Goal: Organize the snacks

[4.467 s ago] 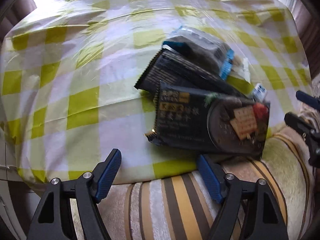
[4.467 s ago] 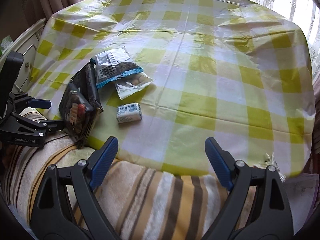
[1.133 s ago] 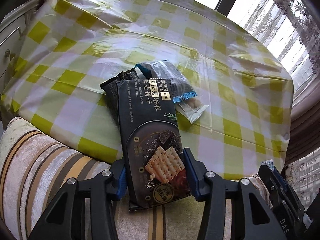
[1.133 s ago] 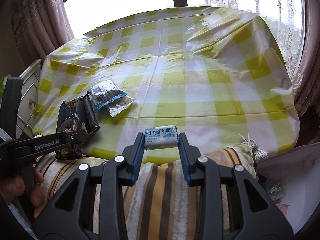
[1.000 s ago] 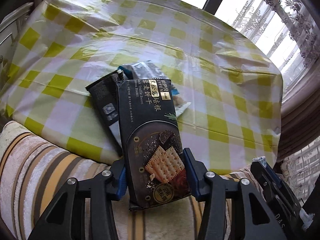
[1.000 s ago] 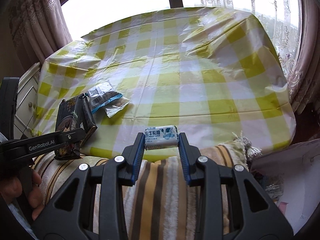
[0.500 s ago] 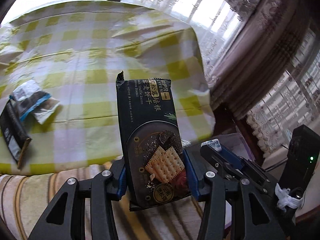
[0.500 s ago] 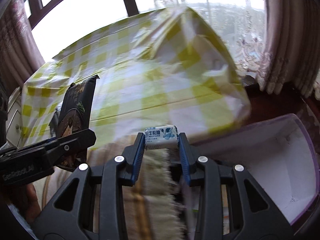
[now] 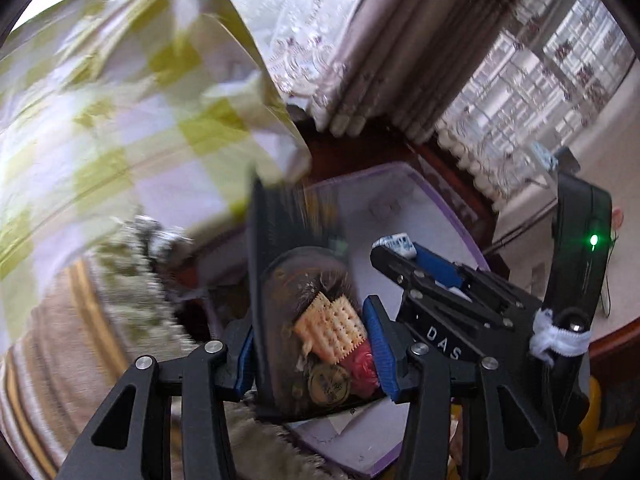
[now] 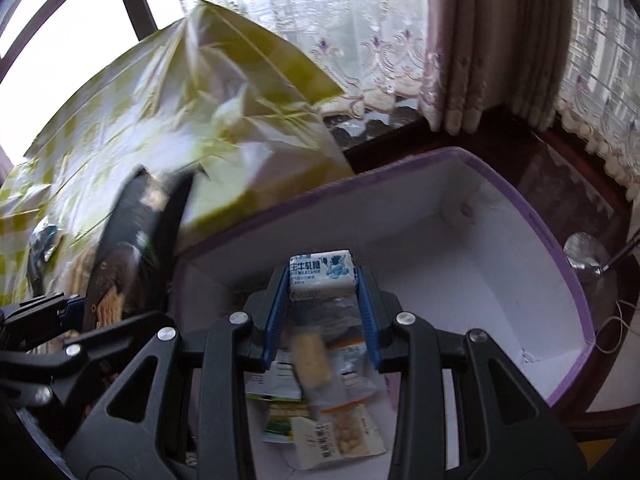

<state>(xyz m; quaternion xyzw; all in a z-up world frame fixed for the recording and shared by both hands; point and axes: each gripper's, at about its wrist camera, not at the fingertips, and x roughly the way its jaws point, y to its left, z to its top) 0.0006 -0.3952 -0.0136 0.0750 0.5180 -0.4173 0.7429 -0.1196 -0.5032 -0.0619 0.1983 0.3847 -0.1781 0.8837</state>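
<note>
My left gripper (image 9: 312,344) is shut on a black cracker packet (image 9: 304,304) and holds it upright over the near corner of a white box with a purple rim (image 9: 436,208). My right gripper (image 10: 322,280) is shut on a small white and blue candy packet (image 10: 322,270) and holds it above the inside of the same box (image 10: 532,216). Several snack packets (image 10: 324,420) lie on the box floor below it. The right gripper with the candy (image 9: 394,242) also shows in the left wrist view. The cracker packet (image 10: 128,240) shows blurred at the left of the right wrist view.
The table with the yellow and white checked cloth (image 9: 100,92) stands to the left of the box. A striped towel (image 9: 80,320) lies at its near edge. Curtains (image 10: 472,40) and a dark wooden ledge (image 10: 560,160) lie behind the box.
Both grippers have swung right from the table to the box, each still holding its packet. The candy packet is now over the inside of the box.
</note>
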